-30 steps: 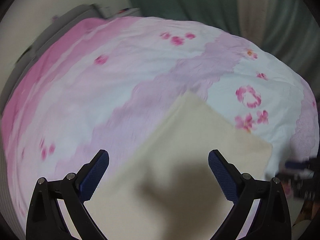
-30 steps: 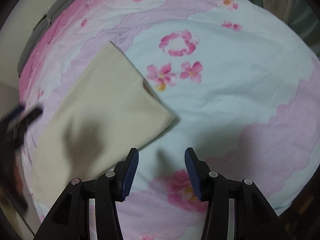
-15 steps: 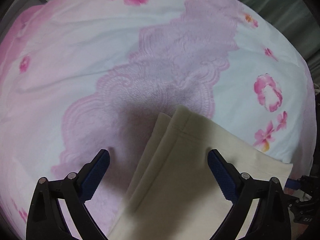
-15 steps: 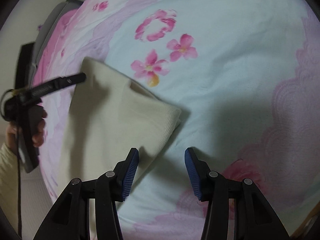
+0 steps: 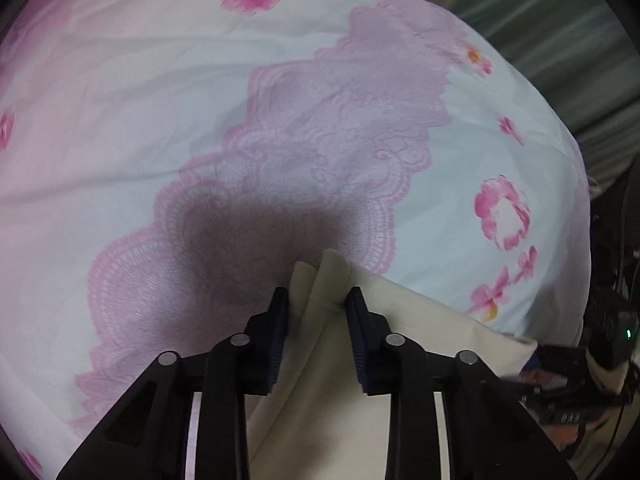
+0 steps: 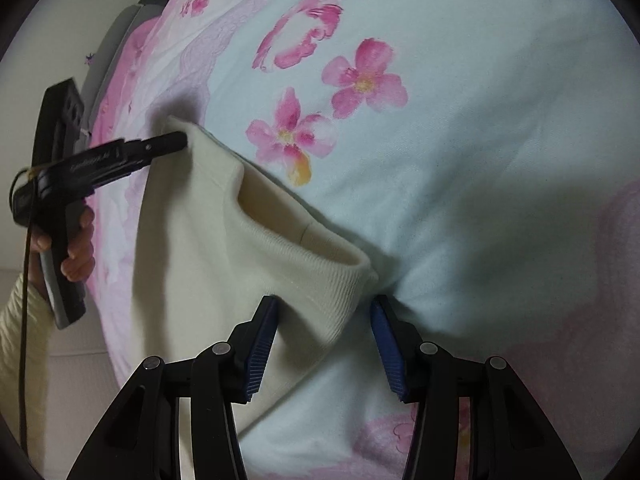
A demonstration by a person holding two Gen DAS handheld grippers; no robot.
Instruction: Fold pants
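Here the left gripper [image 5: 316, 298] is closing its jaws on a corner of the cream pants [image 5: 340, 392], low in the middle. The right gripper [image 6: 324, 312] is open around the ribbed waistband [image 6: 336, 284]. The pants lie on a flowery bedspread [image 6: 480, 120].

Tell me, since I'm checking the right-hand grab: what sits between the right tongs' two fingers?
In the right wrist view, the ribbed corner of the cream pants lies between the fingers of the right tongs, over the flowered bedsheet; neither pad presses it.
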